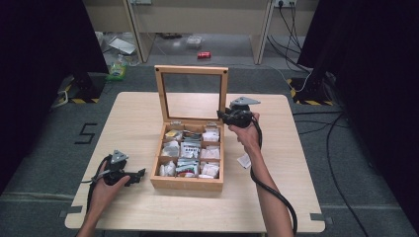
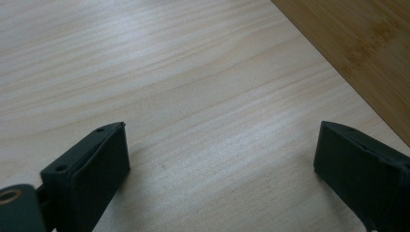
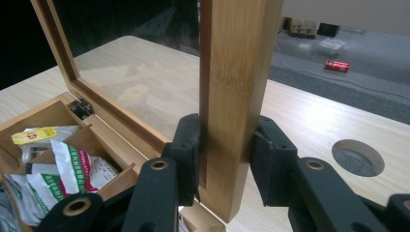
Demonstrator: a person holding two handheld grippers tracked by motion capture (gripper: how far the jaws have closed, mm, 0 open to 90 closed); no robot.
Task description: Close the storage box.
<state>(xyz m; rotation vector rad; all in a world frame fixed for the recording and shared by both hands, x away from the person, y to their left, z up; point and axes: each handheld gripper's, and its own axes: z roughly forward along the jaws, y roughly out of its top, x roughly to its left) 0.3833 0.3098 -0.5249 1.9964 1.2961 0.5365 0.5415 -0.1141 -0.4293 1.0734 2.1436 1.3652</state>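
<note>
Wooden box (image 1: pixel 187 182), compartmented, sitting mid-table (image 1: pixel 138 207) and holding paper sachets (image 1: pixel 189 148); its glass-paned lid (image 3: pixel 238 87) is standing upright at the rear. Right gripper (image 3: pixel 225 159) is clamping the lid's right frame post, pads pressing both faces. Left gripper (image 2: pixel 220 159) is resting low over bare tabletop just left of the box, jaws standing wide with nothing between them
</note>
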